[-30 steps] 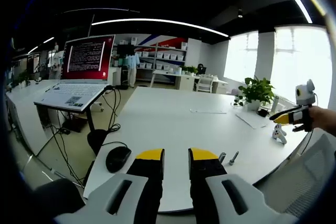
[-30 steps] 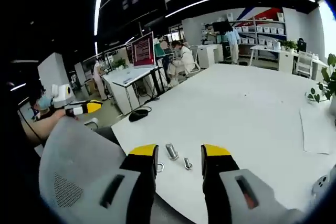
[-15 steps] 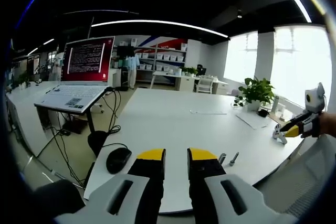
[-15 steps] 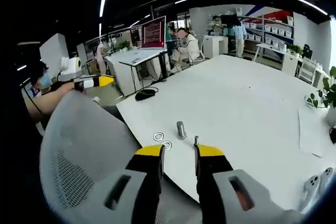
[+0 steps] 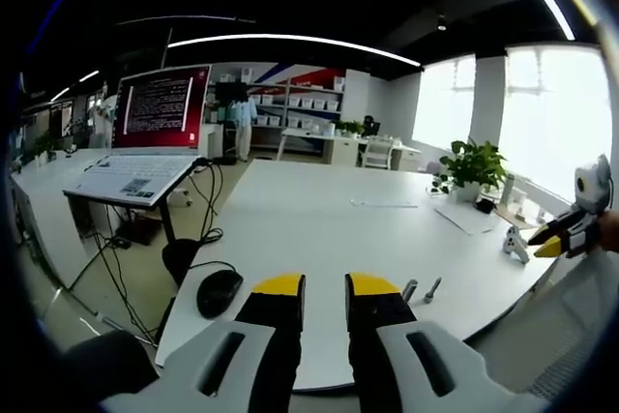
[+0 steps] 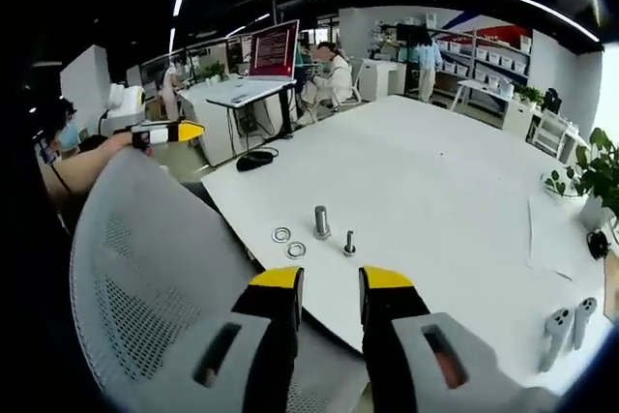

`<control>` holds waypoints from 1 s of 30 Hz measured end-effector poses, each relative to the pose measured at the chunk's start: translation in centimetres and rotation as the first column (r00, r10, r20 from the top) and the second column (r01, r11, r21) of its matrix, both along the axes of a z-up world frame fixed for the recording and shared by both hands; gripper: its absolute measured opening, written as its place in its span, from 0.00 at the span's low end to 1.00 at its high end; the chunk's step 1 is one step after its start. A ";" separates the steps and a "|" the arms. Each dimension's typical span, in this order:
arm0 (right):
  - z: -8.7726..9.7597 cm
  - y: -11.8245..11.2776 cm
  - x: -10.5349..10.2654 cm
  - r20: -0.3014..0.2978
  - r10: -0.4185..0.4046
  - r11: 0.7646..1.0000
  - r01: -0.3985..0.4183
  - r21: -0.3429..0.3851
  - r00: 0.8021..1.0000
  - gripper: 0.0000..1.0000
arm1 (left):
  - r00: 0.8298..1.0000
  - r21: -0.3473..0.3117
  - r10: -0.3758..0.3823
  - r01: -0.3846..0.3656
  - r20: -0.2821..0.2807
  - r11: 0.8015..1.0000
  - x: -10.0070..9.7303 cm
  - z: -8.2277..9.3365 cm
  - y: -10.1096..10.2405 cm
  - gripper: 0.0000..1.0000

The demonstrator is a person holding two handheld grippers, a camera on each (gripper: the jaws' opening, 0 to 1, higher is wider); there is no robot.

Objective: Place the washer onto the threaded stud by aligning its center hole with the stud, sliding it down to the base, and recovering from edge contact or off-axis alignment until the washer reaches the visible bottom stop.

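Note:
Two flat metal washers (image 6: 281, 234) (image 6: 296, 250) lie on the white table (image 6: 435, 181) near its front edge. Just beyond them a thick threaded stud (image 6: 321, 222) stands upright, with a thinner bolt (image 6: 349, 243) to its right. My right gripper (image 6: 331, 282) hovers short of the table edge, apart from them, its jaws narrowly open and empty. My left gripper (image 5: 326, 287) hangs over the table's near edge, also narrowly open and empty. The stud (image 5: 409, 290) and the bolt (image 5: 431, 289) sit just right of it. The right gripper (image 5: 566, 236) shows far right, the left gripper (image 6: 166, 131) at far left.
A grey mesh chair back (image 6: 145, 307) stands between my right gripper and the table. A black mouse (image 5: 219, 292), a laptop (image 5: 145, 137) on a stand, a potted plant (image 5: 471, 166), a paper sheet (image 6: 556, 229) and white controllers (image 6: 563, 331) are around. People sit at far desks.
The right gripper view has pulled back from the washers and stud, and its jaws have narrowed. In the left gripper view the right gripper has drifted to the right. The left gripper holds still.

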State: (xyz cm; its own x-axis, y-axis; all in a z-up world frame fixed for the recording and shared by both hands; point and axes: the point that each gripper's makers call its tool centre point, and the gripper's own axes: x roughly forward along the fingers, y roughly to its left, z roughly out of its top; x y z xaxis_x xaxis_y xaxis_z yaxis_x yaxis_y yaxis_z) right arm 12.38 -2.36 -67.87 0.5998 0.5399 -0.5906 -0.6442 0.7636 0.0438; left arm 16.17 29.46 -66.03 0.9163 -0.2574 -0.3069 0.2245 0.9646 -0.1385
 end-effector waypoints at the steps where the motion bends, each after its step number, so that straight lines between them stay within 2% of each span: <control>1: -0.1 0.1 -0.2 0.003 -0.002 1.000 0.002 0.000 1.000 0.26 | 1.000 0.000 0.001 -0.001 -0.001 1.000 0.0 0.0 0.0 0.15; 4: -0.2 -0.5 -0.1 0.024 -0.068 0.998 0.068 0.000 0.997 0.25 | 1.000 0.000 0.005 -0.005 -0.001 1.000 -0.1 0.0 0.0 0.15; 8: -1.5 -0.4 -0.9 -0.031 -0.090 0.995 0.091 0.043 0.995 0.25 | 1.000 0.003 0.004 -0.004 -0.004 1.000 -0.2 0.0 -0.1 0.15; 10: -2.8 -0.3 -1.5 -0.097 -0.108 0.993 0.113 0.046 0.989 0.24 | 1.000 -0.007 0.012 -0.012 0.018 1.000 -0.1 0.4 0.0 0.15; 11: -3.0 -0.2 -1.4 -0.089 -0.099 0.994 0.103 0.037 0.991 0.22 | 1.000 -0.006 0.013 -0.013 0.017 1.000 -0.1 0.4 0.0 0.15; 14: -2.7 -0.4 -1.0 -0.096 -0.125 0.988 0.133 0.076 0.987 0.21 | 1.000 -0.004 0.013 -0.013 0.010 1.000 -0.1 0.3 0.0 0.15; 18: -3.3 -0.4 -1.4 -0.124 -0.120 0.989 0.130 0.073 0.985 0.21 | 1.000 0.001 0.011 -0.011 0.012 1.000 -0.2 0.4 -0.2 0.14; 23: -3.3 -0.5 -1.4 -0.135 -0.130 0.984 0.144 0.103 0.982 0.21 | 1.000 0.001 0.008 -0.008 0.012 1.000 -0.2 0.5 -0.4 0.14; 26: -3.5 -0.4 -1.6 -0.176 -0.138 0.976 0.164 0.142 0.975 0.21 | 1.000 -0.001 0.010 -0.010 0.011 1.000 -0.3 0.6 -0.5 0.15; 30: -4.0 -0.2 -2.0 -0.202 -0.123 0.980 0.151 0.128 0.972 0.21 | 1.000 0.002 0.008 -0.008 0.012 1.000 -0.5 0.7 -0.7 0.15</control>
